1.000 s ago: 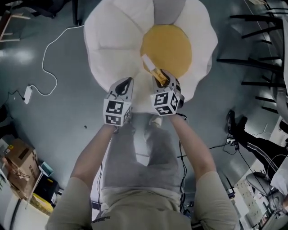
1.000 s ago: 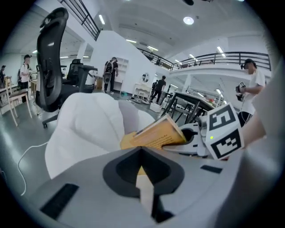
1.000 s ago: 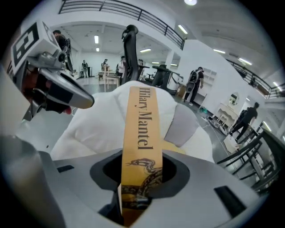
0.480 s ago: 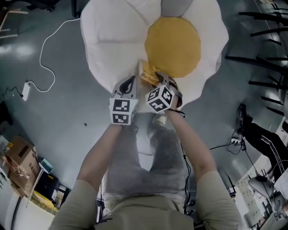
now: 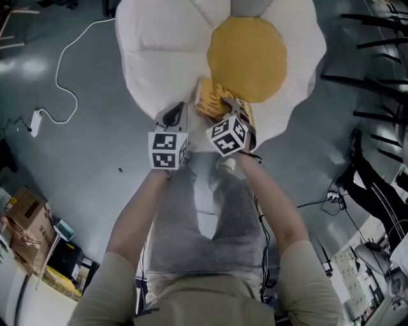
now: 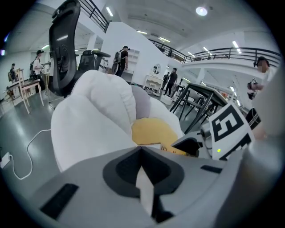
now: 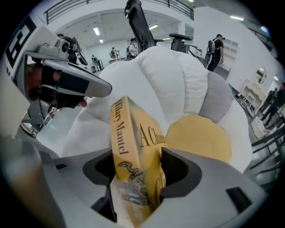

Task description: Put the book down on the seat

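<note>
The step in hand is the release of the book (image 5: 212, 99) onto the seat (image 5: 159, 57). The right gripper (image 5: 234, 113) has just been opening its fingers, which now stand wide. The book leans loose between them, over the white cushion at the edge of the yellow centre. The left gripper (image 5: 174, 118) hangs just beside it, fingers closed on nothing. The next move probably calls for drawing the right gripper back without dragging the book, so that it settles flat.

A tall black office chair (image 6: 62, 42) stands on a glossy grey floor (image 6: 18, 124). Left of it is a pale wooden chair (image 6: 23, 89). To its right are a white wall (image 6: 129, 44) and black-legged tables (image 6: 200, 100). Higher to its right are a railed balcony (image 6: 222, 54) and ceiling lights (image 6: 201, 10).
</note>
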`<state>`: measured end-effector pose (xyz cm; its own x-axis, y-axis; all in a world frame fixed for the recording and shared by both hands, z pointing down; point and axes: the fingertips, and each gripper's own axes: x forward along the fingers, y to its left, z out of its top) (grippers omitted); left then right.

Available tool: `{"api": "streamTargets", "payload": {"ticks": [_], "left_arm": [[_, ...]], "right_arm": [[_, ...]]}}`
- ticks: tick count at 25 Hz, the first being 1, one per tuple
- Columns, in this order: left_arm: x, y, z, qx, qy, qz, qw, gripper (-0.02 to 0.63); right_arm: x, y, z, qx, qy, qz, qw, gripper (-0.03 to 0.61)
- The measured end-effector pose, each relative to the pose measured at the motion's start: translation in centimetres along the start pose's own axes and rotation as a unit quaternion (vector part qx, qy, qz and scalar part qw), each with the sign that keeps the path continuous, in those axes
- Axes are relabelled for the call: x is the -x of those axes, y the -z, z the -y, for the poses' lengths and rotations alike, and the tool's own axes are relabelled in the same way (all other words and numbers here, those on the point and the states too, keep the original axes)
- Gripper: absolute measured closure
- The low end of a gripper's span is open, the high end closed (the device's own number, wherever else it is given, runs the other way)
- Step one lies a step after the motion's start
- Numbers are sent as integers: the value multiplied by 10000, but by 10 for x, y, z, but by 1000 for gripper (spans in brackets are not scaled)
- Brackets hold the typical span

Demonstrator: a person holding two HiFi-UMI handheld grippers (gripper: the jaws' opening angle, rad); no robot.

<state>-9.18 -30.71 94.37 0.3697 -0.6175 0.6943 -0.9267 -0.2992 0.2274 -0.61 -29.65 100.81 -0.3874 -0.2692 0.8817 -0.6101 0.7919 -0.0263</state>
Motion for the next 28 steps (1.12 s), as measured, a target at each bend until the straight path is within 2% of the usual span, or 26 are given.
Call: {"api": "streamTargets", "payload": {"ticks": [6, 12, 17, 20, 23, 28], "left_arm": [[23, -28, 13, -50, 93, 111, 9999, 604], [59, -65, 27, -103, 193, 222, 9995, 604], [105, -110, 37, -164, 163, 439, 9988, 604], [137, -149, 43, -227, 70, 775, 9967, 604], [173, -193, 54, -275, -7, 1154, 9929, 604], [234, -262, 84, -580, 131, 1596, 9854, 604]], "right_arm": [[37, -9, -5, -300, -26, 170, 9994, 296], [101, -33, 16, -606, 315, 535, 9962, 347], [173, -67, 31, -811, 637, 982, 9898, 391], [227, -101, 40, -881, 831, 1471, 9817, 438], [288, -135, 48, -882, 1010, 1984, 9709, 458], [395, -189, 56, -861, 1299, 2733, 9492, 501]]}}
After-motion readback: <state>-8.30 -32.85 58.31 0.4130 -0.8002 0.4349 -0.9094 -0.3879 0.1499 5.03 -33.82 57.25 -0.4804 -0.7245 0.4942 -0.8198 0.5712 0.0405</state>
